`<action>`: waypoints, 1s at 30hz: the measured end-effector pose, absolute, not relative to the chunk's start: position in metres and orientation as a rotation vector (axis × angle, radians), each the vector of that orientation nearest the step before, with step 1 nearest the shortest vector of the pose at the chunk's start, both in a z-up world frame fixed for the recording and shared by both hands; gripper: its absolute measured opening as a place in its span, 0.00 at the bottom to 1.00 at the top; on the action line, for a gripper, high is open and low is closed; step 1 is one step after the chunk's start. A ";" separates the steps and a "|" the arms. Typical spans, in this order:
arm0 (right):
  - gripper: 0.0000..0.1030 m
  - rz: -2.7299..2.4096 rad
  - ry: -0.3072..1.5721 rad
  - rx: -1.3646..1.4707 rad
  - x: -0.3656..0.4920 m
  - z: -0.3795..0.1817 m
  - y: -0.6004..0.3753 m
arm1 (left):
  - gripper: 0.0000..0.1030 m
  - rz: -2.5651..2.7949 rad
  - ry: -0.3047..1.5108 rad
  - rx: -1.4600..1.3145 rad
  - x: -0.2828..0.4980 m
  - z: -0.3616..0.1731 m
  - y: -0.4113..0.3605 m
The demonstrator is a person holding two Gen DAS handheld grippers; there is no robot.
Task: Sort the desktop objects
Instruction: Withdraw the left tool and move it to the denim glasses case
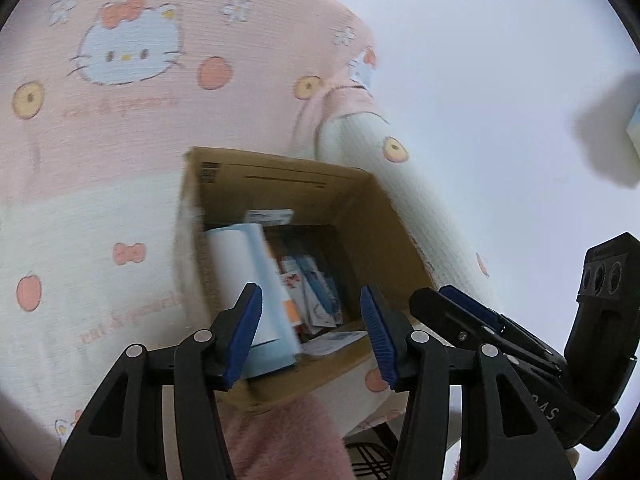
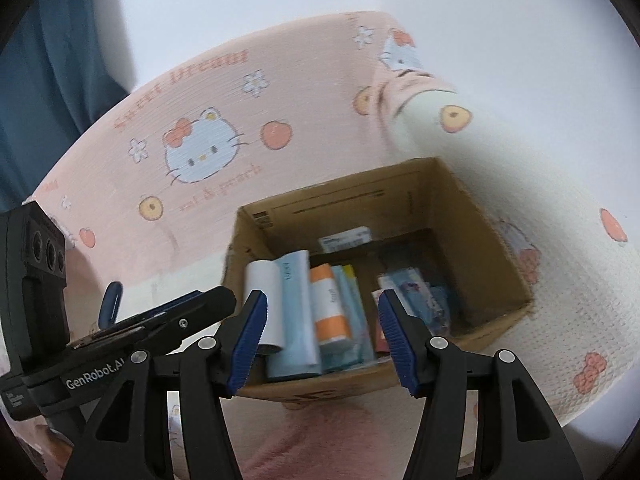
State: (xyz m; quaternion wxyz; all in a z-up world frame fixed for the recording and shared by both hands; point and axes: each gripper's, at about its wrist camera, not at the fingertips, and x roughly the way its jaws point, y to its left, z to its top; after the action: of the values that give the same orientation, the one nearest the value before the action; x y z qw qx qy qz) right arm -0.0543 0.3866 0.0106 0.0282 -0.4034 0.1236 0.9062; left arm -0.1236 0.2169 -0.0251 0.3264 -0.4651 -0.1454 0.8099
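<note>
An open cardboard box (image 1: pixel 360 200) stands on a pink cartoon-cat cloth; it also shows in the right wrist view (image 2: pixel 472 216). Inside lie a white and light-blue pack (image 1: pixel 248 280), an orange-and-white roll (image 2: pixel 330 304), and several small packets (image 2: pixel 416 292). My left gripper (image 1: pixel 312 336) is open and empty, above the box's near edge. My right gripper (image 2: pixel 324 336) is open and empty, also above the near edge. Each gripper shows in the other's view: the right one (image 1: pixel 500 332) at the right, the left one (image 2: pixel 132 328) at the left.
The pink cloth (image 1: pixel 120 120) covers the table and hangs over its edge (image 1: pixel 360 128). A pink fluffy sleeve (image 1: pixel 280 440) lies below the box. A white wall is behind. A dark blue curtain (image 2: pixel 48 60) hangs at the far left.
</note>
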 end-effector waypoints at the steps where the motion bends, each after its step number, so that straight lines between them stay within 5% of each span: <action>1: 0.55 2.805 0.377 -1.255 -0.058 0.010 0.377 | 0.54 2.130 -0.394 -1.222 -0.125 -0.027 0.207; 23: 0.59 3.102 0.211 -1.591 -0.171 -0.051 0.083 | 0.54 2.633 -0.518 -1.412 -0.158 -0.081 -0.121; 30: 0.59 3.103 0.421 -1.847 -0.214 -0.116 -0.009 | 0.54 2.649 -0.740 -1.502 -0.169 -0.122 -0.234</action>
State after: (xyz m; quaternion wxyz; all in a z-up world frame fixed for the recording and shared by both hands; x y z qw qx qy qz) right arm -0.2141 -0.0088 -0.1158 -0.2443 -0.4926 0.1124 0.8277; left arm -0.1694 -0.2341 -0.1222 0.0037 -0.4793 -0.2361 0.8453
